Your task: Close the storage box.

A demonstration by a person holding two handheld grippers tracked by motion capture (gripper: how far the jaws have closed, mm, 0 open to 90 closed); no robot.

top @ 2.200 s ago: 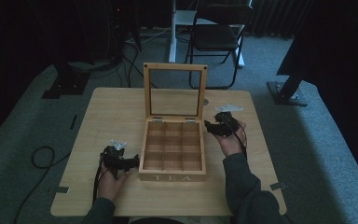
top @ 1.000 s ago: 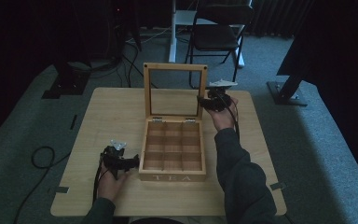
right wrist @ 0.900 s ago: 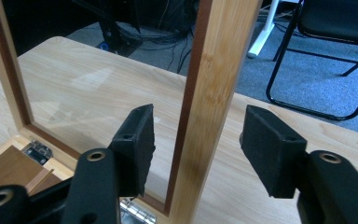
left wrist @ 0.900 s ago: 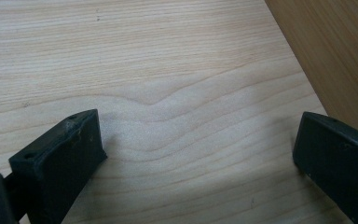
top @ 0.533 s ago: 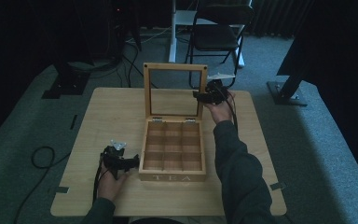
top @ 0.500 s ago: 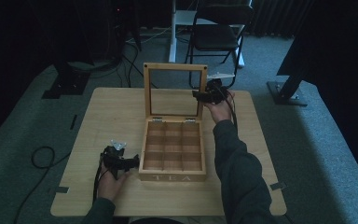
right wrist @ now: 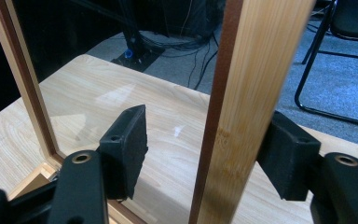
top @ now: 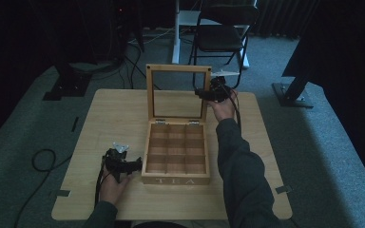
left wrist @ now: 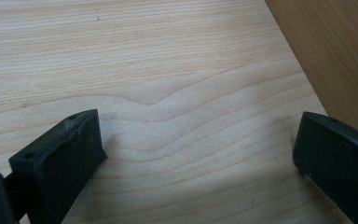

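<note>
Your right tool [top: 204,93] is up at the far right of the worktop [top: 104,118], level with the right upright of the tea box's raised lid [top: 178,92]. In the right gripper view that upright [right wrist: 242,107] stands between the 2 jaws, which are spread wide: the right jaw sits just behind the wood, the left jaw hangs well off it in front of the glass pane, and you cannot tell whether either jaw touches the frame, so nothing is gripped. Your right hand [top: 224,108] and dark sleeve [top: 240,166] reach forward along the right side of the box. The tea box [top: 177,154] sits in the middle of the worktop, its lid standing upright on 2 hinges at the back, its inside split into a grid of small compartments that look empty, and the word TEA on its front wall. Your left tool [top: 135,165] lies low on the worktop just left of the box's front corner, held by your left hand [top: 111,187]. In the left gripper view its jaws are wide apart over bare wood grain with nothing between them, and the box's side wall [left wrist: 335,56] runs just beside the right jaw. A folding chair [top: 223,28] stands on the grey carpet beyond the worktop.
</note>
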